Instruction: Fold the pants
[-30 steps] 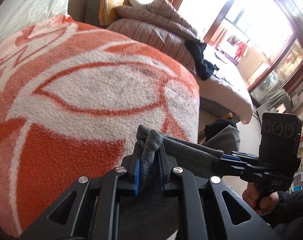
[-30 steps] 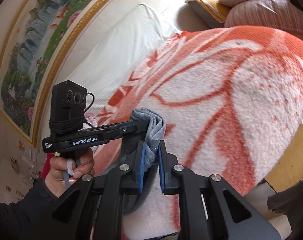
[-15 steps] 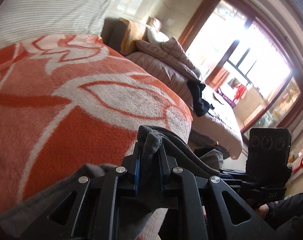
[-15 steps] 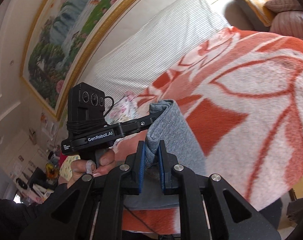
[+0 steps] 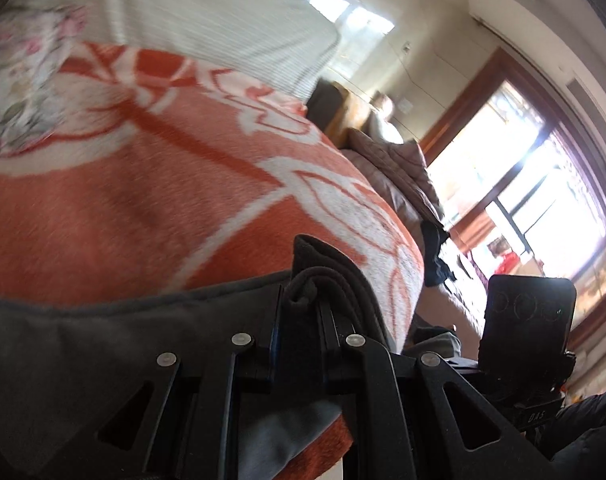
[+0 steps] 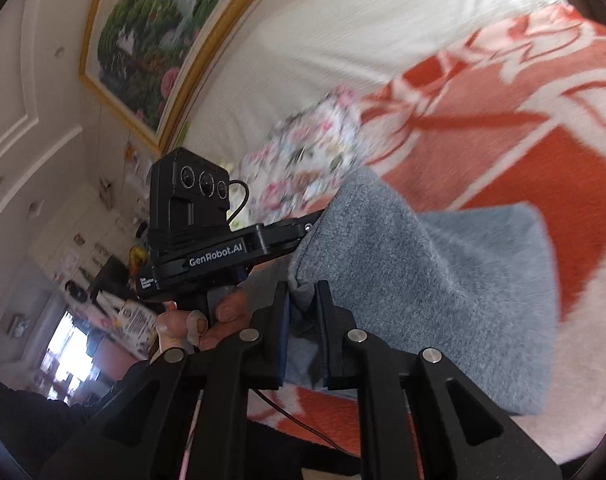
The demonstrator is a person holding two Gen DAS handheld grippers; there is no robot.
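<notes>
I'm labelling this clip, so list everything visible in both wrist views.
pants: one, grey, clamped by both grippers, spread over the blanket
blanket: one, orange and white, covering the bed
floral cloth: one, pink and white, at the blanket's far edge
striped cover: one, off-white, behind the blanket
painting: one, gold frame, on the wall
bedding pile: brownish, toward the window
window: bright, wood frame
left gripper: black, shut on pants
right gripper: black, shut on pants
hand: one, holding the left gripper

Bed covered by orange-and-white blanket [image 6: 523, 152]. Grey pants [image 6: 443, 280] lie on the blanket; floral cloth [image 6: 315, 152] lies beyond the pants, against the blanket's far edge.
</notes>
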